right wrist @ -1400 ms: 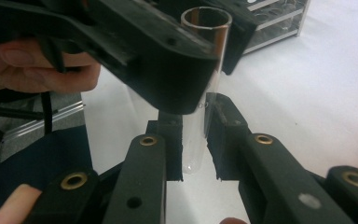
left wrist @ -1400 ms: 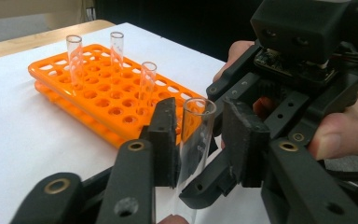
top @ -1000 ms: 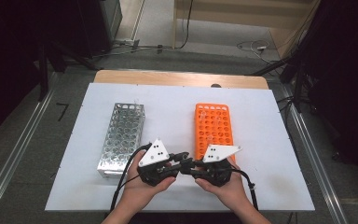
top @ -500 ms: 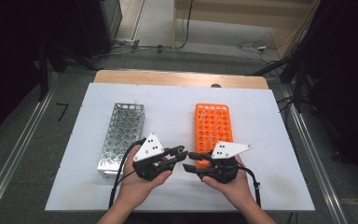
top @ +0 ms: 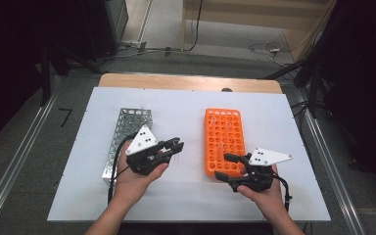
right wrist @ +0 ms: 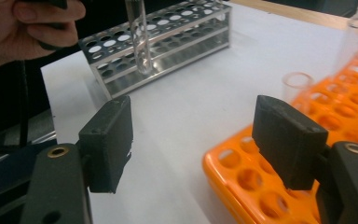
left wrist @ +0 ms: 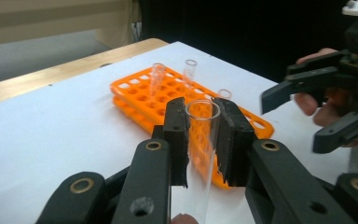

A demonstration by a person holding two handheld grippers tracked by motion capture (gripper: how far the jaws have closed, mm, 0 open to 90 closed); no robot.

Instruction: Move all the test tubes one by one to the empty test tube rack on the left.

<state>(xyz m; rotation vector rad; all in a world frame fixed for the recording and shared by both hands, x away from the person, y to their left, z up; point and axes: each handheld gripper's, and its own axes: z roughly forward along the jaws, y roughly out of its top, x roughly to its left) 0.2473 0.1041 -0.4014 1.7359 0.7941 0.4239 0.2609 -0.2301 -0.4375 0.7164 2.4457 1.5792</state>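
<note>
Handover done: the left gripper (top: 174, 145) clamps a clear test tube (left wrist: 201, 140) at centre frame; the right gripper (top: 223, 166), jaws just opening and empty, hovers lower right by the orange rack (top: 223, 139). Next, likely seat the tube in the metal rack (top: 127, 132) at left.

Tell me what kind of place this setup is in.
Probably a lab or test bench for recording hand work. An orange rack and a metal rack for glass tubes sit on a white table, with cables on the floor behind.

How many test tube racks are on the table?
2: a metal rack on the left and an orange rack on the right. None looks hidden.
</note>
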